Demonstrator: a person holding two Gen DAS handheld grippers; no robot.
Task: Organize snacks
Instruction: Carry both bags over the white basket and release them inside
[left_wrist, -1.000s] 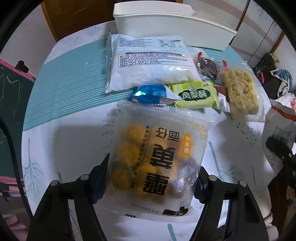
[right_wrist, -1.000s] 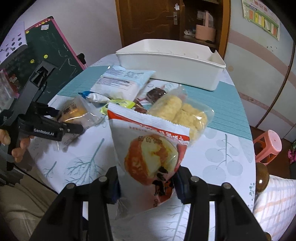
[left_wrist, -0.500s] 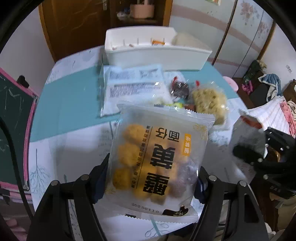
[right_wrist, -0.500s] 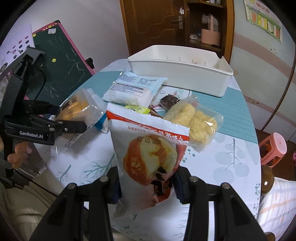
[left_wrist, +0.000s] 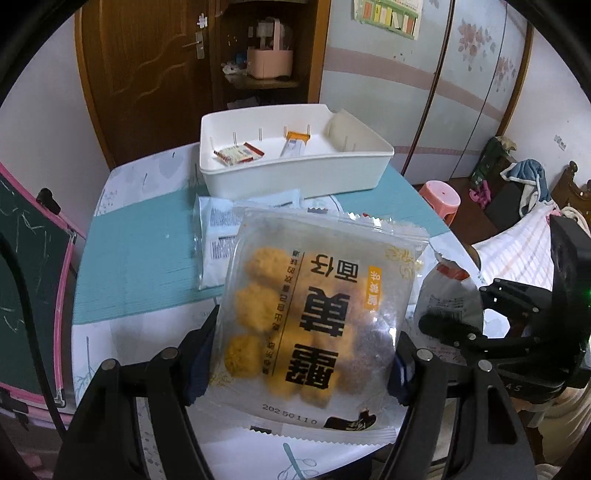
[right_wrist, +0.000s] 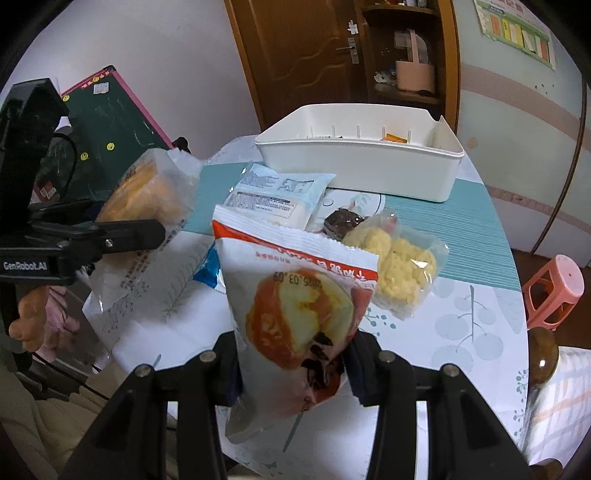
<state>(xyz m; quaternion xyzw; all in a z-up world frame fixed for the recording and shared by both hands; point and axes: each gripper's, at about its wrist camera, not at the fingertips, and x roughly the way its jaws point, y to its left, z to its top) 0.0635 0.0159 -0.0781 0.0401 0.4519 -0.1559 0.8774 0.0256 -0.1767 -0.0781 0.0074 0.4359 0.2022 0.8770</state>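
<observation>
- Left gripper (left_wrist: 301, 363) clamps the clear bag of yellow balls (left_wrist: 317, 314), lifted near the white bin (left_wrist: 295, 177).
- Right gripper (right_wrist: 291, 363) clamps the red-and-white pastry packet (right_wrist: 299, 310); its back seems grey.

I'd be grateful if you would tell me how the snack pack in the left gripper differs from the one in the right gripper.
The left gripper holds a clear pack of golden balls with bold black lettering; the right gripper holds an opaque white-and-red pouch printed with a pastry picture. The clear pack is broad and squarish, spreading the jaws wide; the pouch is narrower, with the jaws closer together. Both are sealed, clamped at their lower ends and held above the table.
</observation>
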